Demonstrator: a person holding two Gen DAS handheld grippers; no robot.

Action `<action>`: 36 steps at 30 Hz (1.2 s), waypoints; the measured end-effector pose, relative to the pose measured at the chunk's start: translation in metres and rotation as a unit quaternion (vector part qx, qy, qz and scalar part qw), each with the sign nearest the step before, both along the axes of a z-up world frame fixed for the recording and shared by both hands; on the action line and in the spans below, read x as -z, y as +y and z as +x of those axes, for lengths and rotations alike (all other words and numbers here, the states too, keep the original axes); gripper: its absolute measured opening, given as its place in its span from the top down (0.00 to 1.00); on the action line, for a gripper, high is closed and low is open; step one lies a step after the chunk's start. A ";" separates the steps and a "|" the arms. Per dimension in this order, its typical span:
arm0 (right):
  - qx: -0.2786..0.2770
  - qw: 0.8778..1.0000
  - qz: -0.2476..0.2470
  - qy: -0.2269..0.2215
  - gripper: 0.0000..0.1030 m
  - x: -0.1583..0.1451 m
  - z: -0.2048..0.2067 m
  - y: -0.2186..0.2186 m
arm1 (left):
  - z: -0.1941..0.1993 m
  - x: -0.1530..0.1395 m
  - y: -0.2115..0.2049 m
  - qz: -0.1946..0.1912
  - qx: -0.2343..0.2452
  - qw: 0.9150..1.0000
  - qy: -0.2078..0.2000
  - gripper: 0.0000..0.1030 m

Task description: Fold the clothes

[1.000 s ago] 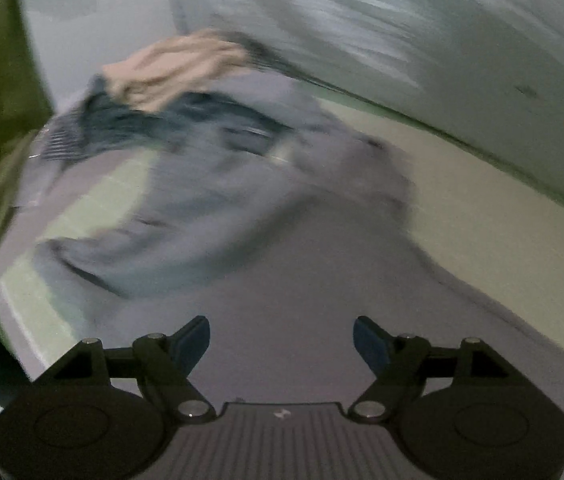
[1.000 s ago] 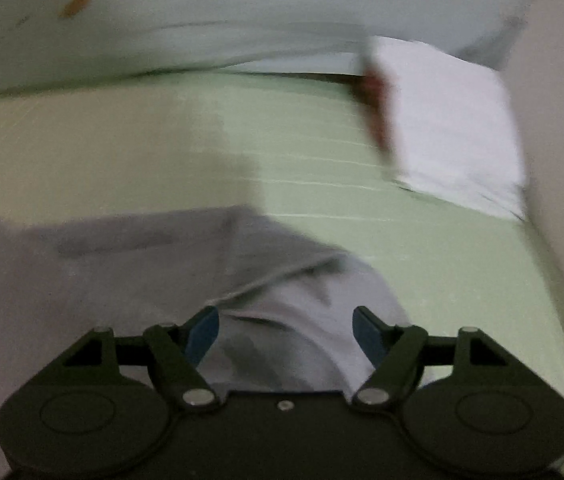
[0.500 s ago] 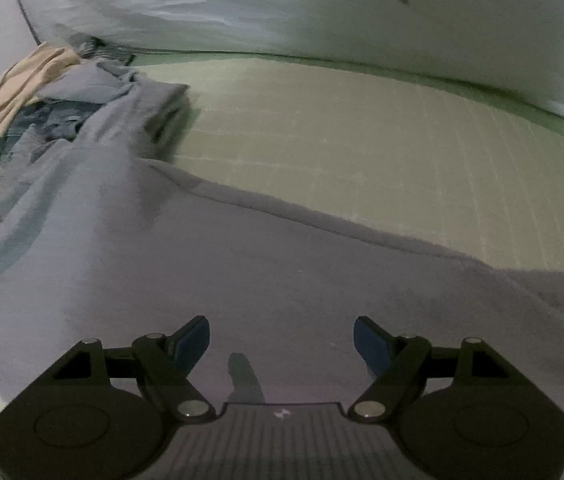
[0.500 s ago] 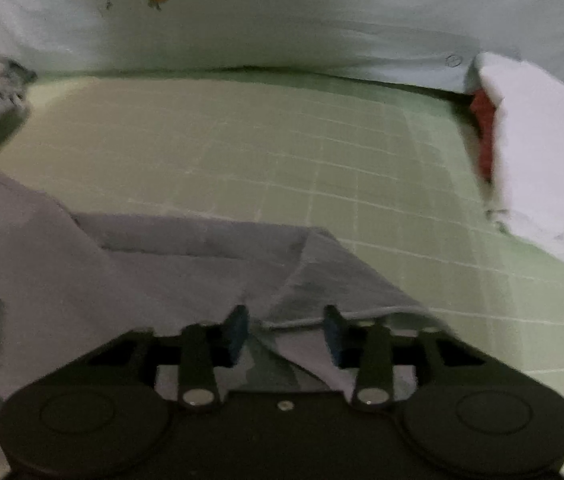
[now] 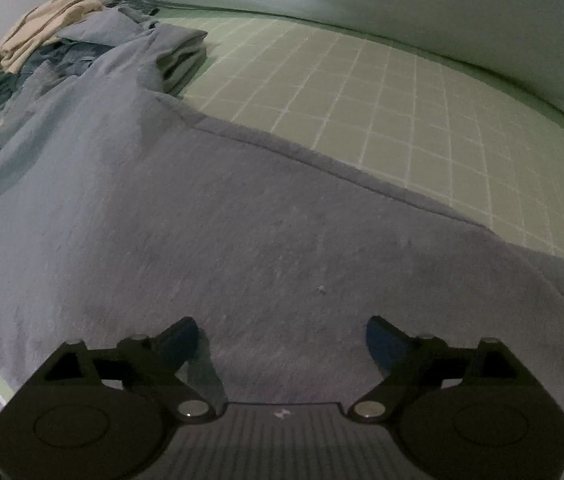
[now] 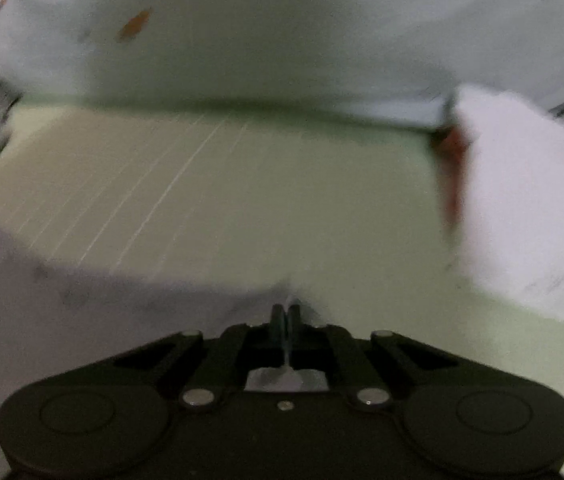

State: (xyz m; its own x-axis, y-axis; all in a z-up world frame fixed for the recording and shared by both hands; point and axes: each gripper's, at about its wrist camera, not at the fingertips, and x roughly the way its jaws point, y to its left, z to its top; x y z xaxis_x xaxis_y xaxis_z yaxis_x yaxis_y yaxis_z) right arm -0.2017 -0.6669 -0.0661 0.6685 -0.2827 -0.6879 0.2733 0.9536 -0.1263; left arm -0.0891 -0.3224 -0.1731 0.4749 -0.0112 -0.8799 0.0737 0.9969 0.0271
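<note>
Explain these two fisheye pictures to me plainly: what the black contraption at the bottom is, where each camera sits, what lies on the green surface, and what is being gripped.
No robot here: a person holds a two-finger gripper in each hand, each with a camera looking along its fingers. In the left wrist view, the left gripper is open above a grey garment spread on a green checked mat; more clothes are piled far left. In the blurred right wrist view, the right gripper is shut on the garment's edge. White folded cloth lies at right.
</note>
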 end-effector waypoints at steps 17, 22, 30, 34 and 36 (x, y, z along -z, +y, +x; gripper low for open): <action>0.201 0.968 0.146 0.031 0.30 0.036 -0.102 -0.050 | -0.001 0.004 0.004 -0.001 -0.015 1.000 0.005 0.00; 0.192 0.969 0.152 0.036 0.26 0.040 -0.121 -0.023 | -0.001 0.004 0.003 -0.001 -0.012 1.000 0.004 0.00; 0.198 0.975 0.090 0.050 0.98 0.033 -0.129 -0.017 | 0.002 -0.006 0.014 -0.026 -0.016 0.999 0.011 0.02; 0.228 0.968 0.074 0.072 0.98 0.034 -0.141 -0.027 | 0.006 -0.026 0.033 -0.023 -0.025 0.999 -0.024 0.02; 0.239 0.965 0.064 0.086 0.98 0.035 -0.147 -0.029 | 0.011 -0.033 0.048 -0.017 -0.038 0.998 -0.038 0.02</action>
